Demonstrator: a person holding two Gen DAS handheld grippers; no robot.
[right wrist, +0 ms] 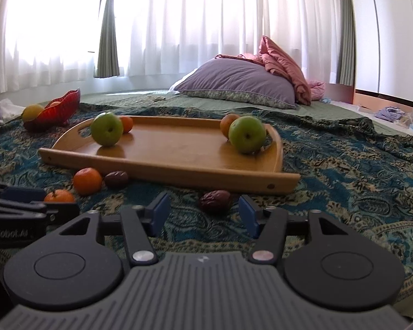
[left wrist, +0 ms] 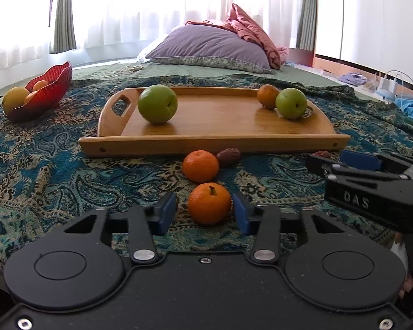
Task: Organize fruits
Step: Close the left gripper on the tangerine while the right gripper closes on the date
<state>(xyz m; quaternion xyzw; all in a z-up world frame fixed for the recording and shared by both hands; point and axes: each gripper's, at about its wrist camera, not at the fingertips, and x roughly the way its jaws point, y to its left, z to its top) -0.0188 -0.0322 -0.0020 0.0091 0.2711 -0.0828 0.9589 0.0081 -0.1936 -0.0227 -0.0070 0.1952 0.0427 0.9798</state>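
**Both tongs lined up on fruit, neither clamped yet**

While the wooden tray (left wrist: 214,143) sits on the bed's patterned blanket (left wrist: 55,165) with two green apples and some oranges on it, the loose fruit lies just in front of it. The left tongs (left wrist: 203,211) have the near orange (left wrist: 209,203) right between the blue pads: right pad looks like it's touching, left pad shows a gap, so I'd call them not yet clenched. That orange is dead ahead, basically round, no long axis to worry about. The right tongs (right wrist: 203,211) are released, with a dark date (right wrist: 216,200) lying just beyond the tips, its long axis running across the gap. Left hand is nearer its fruit, I reckon.
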